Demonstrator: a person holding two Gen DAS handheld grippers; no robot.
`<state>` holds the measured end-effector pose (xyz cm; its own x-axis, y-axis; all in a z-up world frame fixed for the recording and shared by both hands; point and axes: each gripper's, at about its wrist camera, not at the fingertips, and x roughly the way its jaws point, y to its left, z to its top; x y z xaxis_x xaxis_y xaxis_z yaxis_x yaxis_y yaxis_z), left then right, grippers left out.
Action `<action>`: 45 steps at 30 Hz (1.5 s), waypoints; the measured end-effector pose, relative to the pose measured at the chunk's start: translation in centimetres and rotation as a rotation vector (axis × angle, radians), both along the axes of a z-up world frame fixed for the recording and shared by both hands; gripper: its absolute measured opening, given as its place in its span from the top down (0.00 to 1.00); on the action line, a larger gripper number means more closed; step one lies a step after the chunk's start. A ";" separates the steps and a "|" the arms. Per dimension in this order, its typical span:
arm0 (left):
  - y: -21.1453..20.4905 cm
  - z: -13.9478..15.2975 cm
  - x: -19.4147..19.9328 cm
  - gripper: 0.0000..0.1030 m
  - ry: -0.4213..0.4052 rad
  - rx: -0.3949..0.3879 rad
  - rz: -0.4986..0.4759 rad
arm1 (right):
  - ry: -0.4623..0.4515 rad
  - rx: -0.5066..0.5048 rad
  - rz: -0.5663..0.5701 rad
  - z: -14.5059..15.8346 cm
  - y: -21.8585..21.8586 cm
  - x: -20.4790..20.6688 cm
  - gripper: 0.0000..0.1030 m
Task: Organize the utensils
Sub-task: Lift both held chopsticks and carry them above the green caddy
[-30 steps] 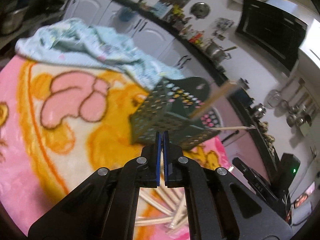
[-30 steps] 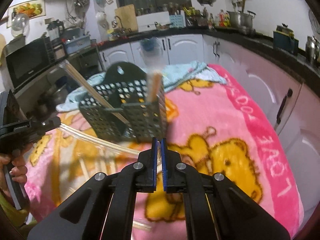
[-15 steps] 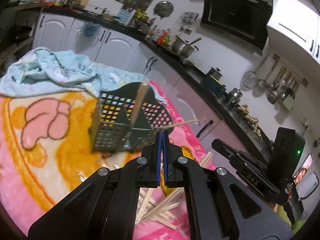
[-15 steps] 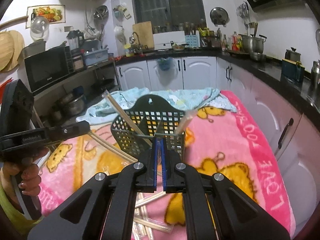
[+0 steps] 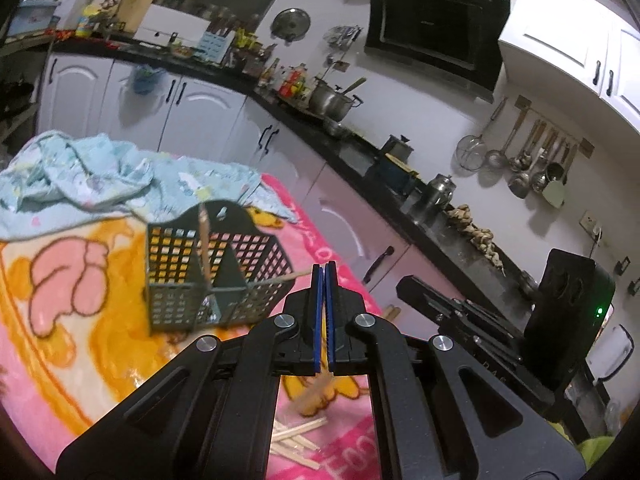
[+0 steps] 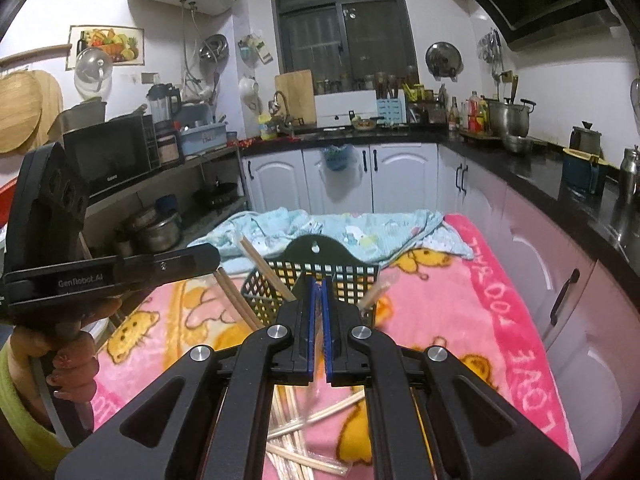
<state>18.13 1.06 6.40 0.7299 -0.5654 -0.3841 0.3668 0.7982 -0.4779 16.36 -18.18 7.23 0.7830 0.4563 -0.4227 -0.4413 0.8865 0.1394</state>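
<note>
A dark green mesh utensil basket stands on the pink cartoon blanket. One chopstick stands upright in it and another leans out. My left gripper is shut. In the right wrist view a pair of wooden chopsticks slants down from the left gripper's tip. My right gripper is shut with a thin pale stick between its blue pads. Both grippers hover above and in front of the basket. Loose chopsticks lie on the blanket below them.
A crumpled light blue cloth lies behind the basket. White and pink cabinets under a dark counter run along the right side and the back. A hand holds the left gripper at the left edge.
Both grippers have risen, so the basket and the loose chopsticks now sit lower and farther off. The left view has rolled to a more level angle. Both jaws stayed shut.
</note>
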 end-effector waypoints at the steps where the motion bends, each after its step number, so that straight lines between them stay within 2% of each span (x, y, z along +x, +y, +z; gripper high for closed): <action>1: -0.1 0.3 0.0 1.00 -0.006 0.001 -0.002 | -0.004 0.002 0.000 0.2 -0.1 0.0 0.97; 13: -0.7 5.0 0.4 1.00 -0.096 0.007 -0.011 | -0.069 0.034 0.008 3.8 -0.5 0.3 0.97; 27: 0.7 10.1 2.4 1.00 -0.183 0.019 0.052 | -0.196 0.008 0.015 9.4 0.9 2.6 0.97; 37: 1.9 10.4 4.6 1.00 -0.179 0.002 0.091 | -0.290 -0.010 -0.014 12.8 1.6 5.5 0.97; 45: 2.0 9.4 6.2 1.00 -0.159 -0.009 0.105 | -0.293 -0.051 -0.039 12.5 2.1 8.8 0.97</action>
